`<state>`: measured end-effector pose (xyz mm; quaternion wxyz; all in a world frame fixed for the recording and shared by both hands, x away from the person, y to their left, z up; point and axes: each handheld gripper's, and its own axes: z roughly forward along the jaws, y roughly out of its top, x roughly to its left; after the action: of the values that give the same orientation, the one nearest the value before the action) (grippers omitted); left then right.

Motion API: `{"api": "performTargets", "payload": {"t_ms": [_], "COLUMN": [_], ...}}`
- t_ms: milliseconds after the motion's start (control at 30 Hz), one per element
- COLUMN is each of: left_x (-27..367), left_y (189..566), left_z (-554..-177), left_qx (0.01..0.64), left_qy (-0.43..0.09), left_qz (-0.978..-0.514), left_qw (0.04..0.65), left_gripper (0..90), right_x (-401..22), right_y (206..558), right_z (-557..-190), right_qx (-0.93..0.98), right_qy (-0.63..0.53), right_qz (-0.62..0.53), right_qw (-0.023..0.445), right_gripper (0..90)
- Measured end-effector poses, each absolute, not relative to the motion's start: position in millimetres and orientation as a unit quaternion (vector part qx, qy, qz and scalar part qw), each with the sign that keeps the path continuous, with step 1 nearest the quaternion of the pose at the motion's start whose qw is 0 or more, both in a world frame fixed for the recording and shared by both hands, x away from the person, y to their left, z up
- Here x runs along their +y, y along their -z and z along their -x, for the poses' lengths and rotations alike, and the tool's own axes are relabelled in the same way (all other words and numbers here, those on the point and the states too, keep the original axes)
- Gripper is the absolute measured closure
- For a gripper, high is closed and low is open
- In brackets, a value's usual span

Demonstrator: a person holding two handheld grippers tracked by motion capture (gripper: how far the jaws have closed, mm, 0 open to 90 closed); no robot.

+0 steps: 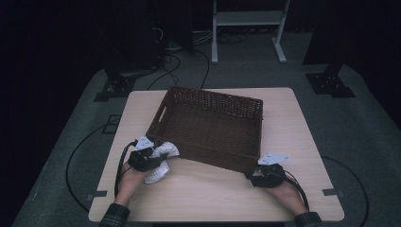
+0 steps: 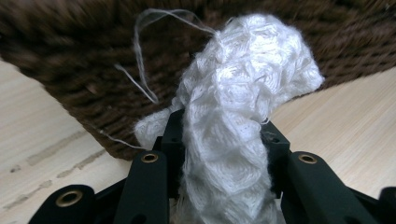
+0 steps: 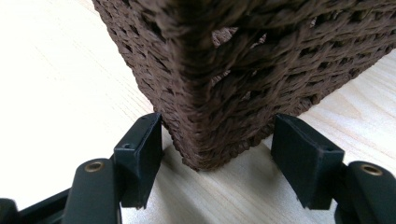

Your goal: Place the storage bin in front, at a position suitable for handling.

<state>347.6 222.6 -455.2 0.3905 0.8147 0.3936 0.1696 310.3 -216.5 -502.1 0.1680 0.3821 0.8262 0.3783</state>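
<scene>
A brown wicker basket [image 1: 213,158] stands slantwise on the light wooden table [image 1: 213,198]. My left gripper [image 1: 158,155] is by the basket's near left corner, shut on a white knitted cloth [image 1: 166,150] whose loose end hangs to the table. In the left gripper view the cloth [image 2: 243,70] bulges up out of the gripper [image 2: 222,130], with loose threads against the basket wall [image 2: 70,60]. My right gripper [image 1: 251,174] is at the near right corner. In the right gripper view that gripper [image 3: 217,135] has its jaws on both sides of the basket corner [image 3: 243,56], pads against the wicker.
The basket takes up the table's middle and back. Bare tabletop [image 3: 56,84] lies along the near edge between my hands. On the floor behind stand a white frame [image 1: 248,19], two black stand bases [image 1: 113,87] [image 1: 331,82], and cables.
</scene>
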Motion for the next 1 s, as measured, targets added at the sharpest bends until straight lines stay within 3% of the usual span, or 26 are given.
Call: {"api": "performTargets", "payload": {"t_ms": [633, 1000], "left_x": [210.8, 213.6], "left_y": [476.5, 443.3], "left_z": [-352.1, -340.5], "left_qx": [0.391, 0.38], "left_qy": [-0.149, -0.179], "left_qz": [-0.838, -0.806], "left_qw": [0.35, 0.418], "left_gripper": [62.5, 62.6], "right_x": [-216.4, -216.4], "right_y": [502.1, 502.1], "right_z": [-310.3, -310.3], "right_qx": [0.826, 0.826], "right_qy": [-0.378, -0.378], "right_qz": [-0.382, -0.382], "right_qw": [0.168, 0.168], "right_gripper": [33.4, 33.4]}}
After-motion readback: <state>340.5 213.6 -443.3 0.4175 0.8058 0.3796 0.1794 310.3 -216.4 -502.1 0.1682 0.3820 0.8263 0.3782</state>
